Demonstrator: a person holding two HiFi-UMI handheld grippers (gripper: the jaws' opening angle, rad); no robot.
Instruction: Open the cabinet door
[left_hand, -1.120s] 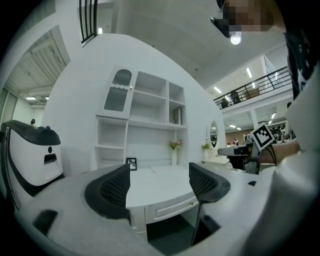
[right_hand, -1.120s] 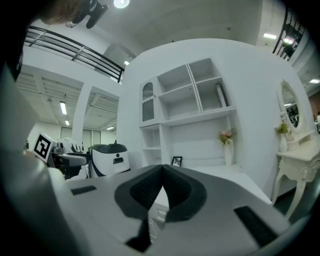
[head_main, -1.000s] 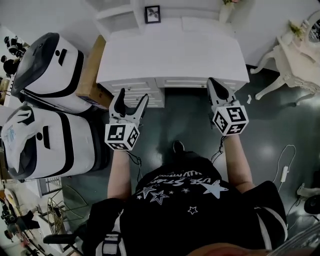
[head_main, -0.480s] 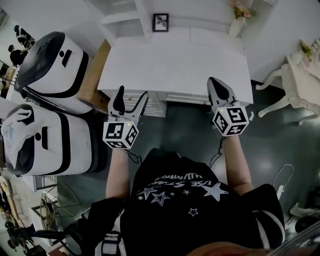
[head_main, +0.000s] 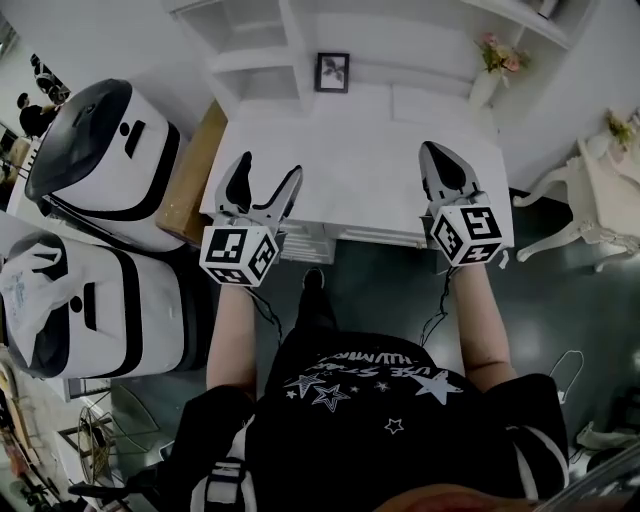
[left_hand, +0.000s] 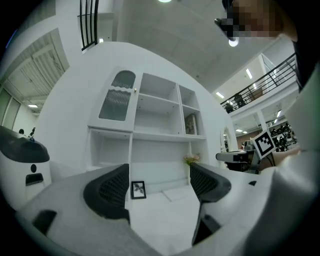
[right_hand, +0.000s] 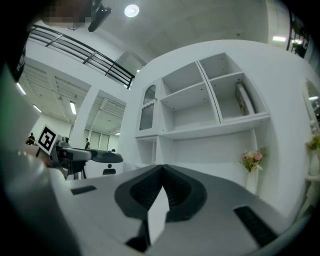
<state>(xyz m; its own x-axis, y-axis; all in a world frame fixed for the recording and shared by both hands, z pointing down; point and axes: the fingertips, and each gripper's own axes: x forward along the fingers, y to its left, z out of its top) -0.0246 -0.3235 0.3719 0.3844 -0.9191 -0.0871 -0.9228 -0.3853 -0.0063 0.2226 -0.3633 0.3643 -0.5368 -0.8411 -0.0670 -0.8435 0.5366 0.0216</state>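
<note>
A white desk (head_main: 350, 150) with a shelf hutch stands in front of me. The hutch's cabinet door is the arched glass-panelled one at its upper left (left_hand: 116, 95), also seen in the right gripper view (right_hand: 147, 107); it is shut. My left gripper (head_main: 267, 170) hovers over the desk's left front edge, open and empty (left_hand: 159, 186). My right gripper (head_main: 434, 152) hovers over the desk's right front, shut on nothing (right_hand: 161, 182). Both are well short of the door.
A small picture frame (head_main: 332, 72) and a vase of flowers (head_main: 492, 70) stand at the back of the desk. Two large white machines (head_main: 100, 160) and a cardboard box (head_main: 190, 170) stand at the left. An ornate white table (head_main: 600, 190) is at the right.
Both grippers have moved forward, from in front of the desk drawers to over the desk top. The hutch shelves have come into the head view. Jaw states are unchanged.
</note>
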